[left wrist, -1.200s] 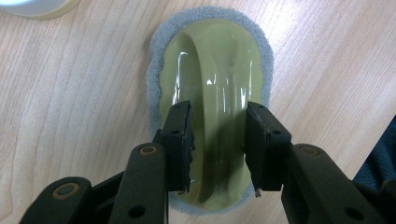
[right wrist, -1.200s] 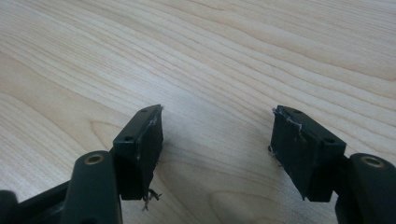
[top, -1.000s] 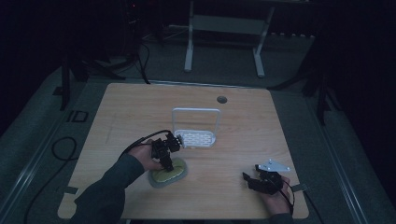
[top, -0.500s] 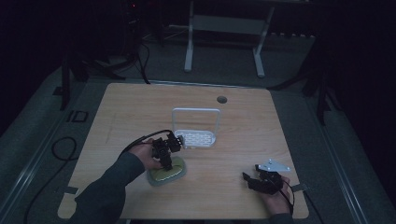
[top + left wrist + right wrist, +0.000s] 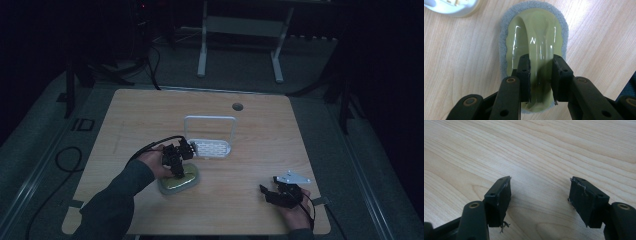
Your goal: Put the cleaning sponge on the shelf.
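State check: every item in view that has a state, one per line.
left gripper: jaws have just closed, now clamped on the scrubber's handle
right gripper: open, nothing between the jaws, low over the table
scrubber: flat on the table, grey sponge side down, green handle up
white rack: on the table behind the scrubber, handle upright, apart from both grippers

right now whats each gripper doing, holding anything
Left gripper: closed on the raised handle of the green scrubbing sponge, jaws just closed in on it.
Right gripper: open, holding nothing, over the bare table.
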A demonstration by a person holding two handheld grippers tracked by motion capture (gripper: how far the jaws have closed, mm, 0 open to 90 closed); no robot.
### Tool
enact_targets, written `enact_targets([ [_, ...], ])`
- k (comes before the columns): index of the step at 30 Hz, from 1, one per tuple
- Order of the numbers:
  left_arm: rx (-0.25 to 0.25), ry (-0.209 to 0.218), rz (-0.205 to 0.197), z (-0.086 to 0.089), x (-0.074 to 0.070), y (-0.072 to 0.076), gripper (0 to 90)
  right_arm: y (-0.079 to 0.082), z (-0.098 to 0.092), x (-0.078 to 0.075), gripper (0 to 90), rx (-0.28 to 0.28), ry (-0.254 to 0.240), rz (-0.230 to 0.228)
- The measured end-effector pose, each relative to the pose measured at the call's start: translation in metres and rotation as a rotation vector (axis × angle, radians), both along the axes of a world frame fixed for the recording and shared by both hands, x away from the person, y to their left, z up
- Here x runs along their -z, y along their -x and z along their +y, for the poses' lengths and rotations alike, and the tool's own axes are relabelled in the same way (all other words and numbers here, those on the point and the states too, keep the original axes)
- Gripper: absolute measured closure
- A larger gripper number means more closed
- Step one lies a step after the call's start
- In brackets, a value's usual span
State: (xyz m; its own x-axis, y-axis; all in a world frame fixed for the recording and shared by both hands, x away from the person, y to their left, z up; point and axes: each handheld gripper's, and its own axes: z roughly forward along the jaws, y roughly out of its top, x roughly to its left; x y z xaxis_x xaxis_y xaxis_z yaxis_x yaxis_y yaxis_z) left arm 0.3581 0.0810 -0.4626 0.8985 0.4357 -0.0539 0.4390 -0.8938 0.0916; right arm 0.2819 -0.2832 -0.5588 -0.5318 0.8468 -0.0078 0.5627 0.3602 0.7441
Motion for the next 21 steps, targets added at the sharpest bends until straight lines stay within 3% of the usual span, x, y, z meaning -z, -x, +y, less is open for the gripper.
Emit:
enact_targets([
  [21, 0.026, 0.027, -0.075, -0.005, -0.018, -0.01, 71.7, 0.0, 0.0, 0.0, 33.2, 0.0, 0.0, 0.002],
])
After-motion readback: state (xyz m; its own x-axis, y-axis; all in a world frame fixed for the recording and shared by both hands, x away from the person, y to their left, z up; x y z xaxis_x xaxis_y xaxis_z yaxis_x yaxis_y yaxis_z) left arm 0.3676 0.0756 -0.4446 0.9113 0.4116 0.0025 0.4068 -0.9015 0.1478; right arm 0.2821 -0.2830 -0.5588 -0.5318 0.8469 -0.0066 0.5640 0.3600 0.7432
